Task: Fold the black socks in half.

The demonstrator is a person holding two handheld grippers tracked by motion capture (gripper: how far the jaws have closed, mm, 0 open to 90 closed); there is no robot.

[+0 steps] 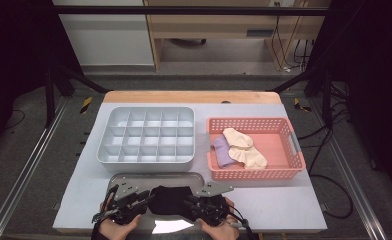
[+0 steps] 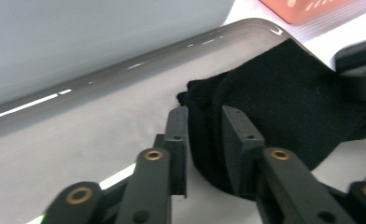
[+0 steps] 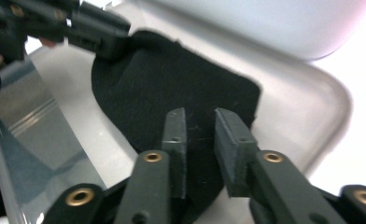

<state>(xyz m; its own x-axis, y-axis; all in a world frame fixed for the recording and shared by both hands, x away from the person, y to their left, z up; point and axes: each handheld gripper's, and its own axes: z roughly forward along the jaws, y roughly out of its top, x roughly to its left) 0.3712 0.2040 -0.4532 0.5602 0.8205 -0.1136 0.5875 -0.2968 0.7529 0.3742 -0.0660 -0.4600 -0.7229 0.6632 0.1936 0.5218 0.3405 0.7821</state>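
The black sock [image 1: 170, 199], matte, soft and folded, lies on the metal tray [image 1: 134, 178] at the near edge. Left gripper [image 2: 204, 135] pinches its left fold; right gripper [image 3: 200, 140] pinches its right edge. Farther: grey divided organizer [image 1: 147, 135], pink basket [image 1: 279, 150].

Black sock [image 2: 284, 107] edge hidden between gripper jaws

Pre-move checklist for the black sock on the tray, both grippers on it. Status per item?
1. Left gripper pinching the sock's edge: ok, fabric between the jaws.
2. Right gripper on the sock: ok, jaws straddle the fabric.
3. Sock on the tray: ok.
4. Grip firm on both sides: cannot tell.
5. Organizer cells free: ok.
6. Basket holds other socks: ok, cream and purple.
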